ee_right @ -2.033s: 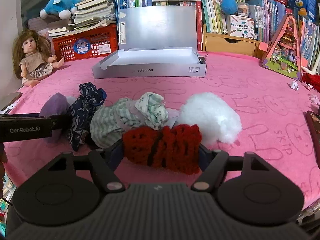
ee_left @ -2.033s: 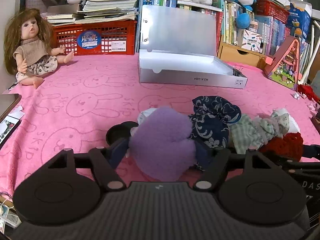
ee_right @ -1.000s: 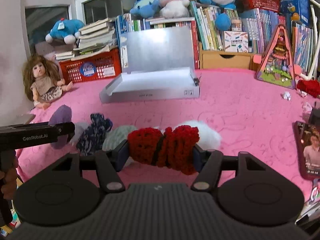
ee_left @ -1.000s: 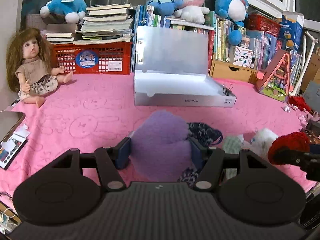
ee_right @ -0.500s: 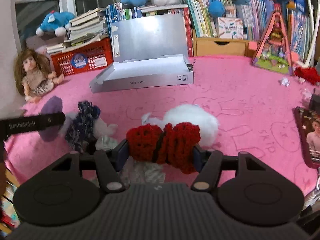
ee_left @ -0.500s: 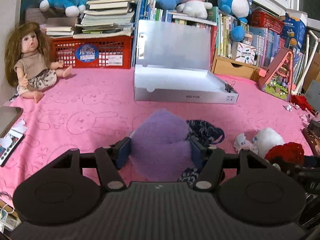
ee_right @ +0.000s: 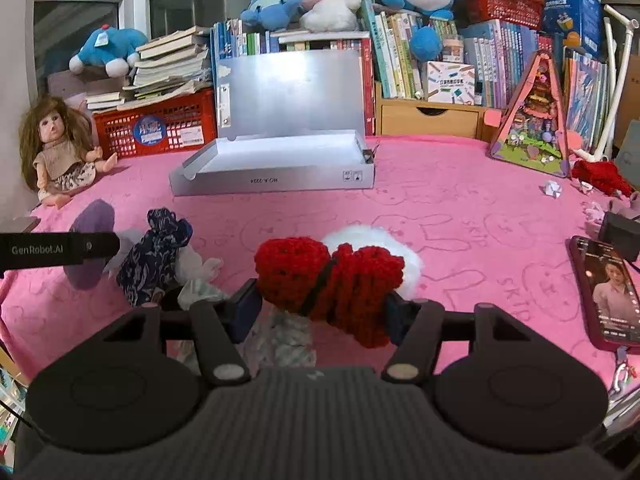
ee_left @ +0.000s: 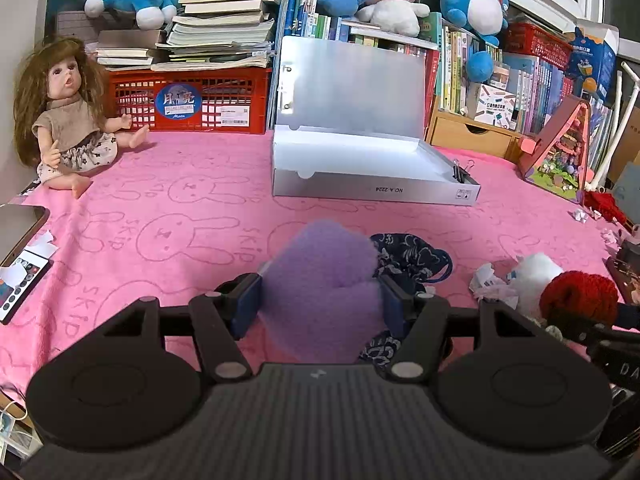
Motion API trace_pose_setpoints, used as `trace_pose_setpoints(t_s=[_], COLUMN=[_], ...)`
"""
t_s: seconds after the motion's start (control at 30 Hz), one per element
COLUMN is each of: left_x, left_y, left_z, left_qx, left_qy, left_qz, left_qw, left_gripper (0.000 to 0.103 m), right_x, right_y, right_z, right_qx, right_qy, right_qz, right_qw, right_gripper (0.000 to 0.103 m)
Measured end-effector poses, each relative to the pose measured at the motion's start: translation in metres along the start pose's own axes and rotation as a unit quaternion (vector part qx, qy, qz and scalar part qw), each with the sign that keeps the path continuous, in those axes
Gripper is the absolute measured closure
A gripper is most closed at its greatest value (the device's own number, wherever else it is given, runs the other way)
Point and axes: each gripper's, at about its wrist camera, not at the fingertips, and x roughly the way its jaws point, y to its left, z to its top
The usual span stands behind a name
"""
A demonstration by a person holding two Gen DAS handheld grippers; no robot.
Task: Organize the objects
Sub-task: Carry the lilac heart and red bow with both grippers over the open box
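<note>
Left tongs [ee_left: 320, 306] clamp the purple puff [ee_left: 324, 280], right tongs [ee_right: 322, 308] grip the red knit [ee_right: 330, 276], both lifted over the table's front edge, apparently bound for the open box [ee_left: 372, 190] mid-table.

Left gripper's side [ee_right: 60, 250], left edge of the right wrist view: "GenRobot.AI" in white.
File box front wall [ee_left: 376, 192], centre of the left wrist view: "NO A-2224", printed upside down.
Pink blanket [ee_left: 248, 246]: "SKIP" repeated beside rabbit outlines.
Red crate's round blue sticker [ee_left: 179, 102], upper left: white characters, with small lettering beneath that is too small to read.
</note>
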Motion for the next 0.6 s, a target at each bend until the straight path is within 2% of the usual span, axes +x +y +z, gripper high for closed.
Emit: trace_pose_setpoints(t_s=[0.3, 0.6], left_x=[0.000, -0.001], left_y=[0.000, -0.003], left_z=[-0.002, 0.006], left_qx=[-0.001, 0.011], left_qy=[0.003, -0.007], left_qz=[0.001, 0.003], left_qw=[1.0000, 0.9999], left_gripper=[0.035, 0.035], right_x=[-0.016, -0.008], right_y=[-0.011, -0.016], right_z=[-0.005, 0.008], right_qx=[0.008, 0.017], right_qy=[0.006, 0.005], right_qz=[-0.002, 0.008], right_qw=[1.000, 1.000], right_gripper=[0.039, 0.039])
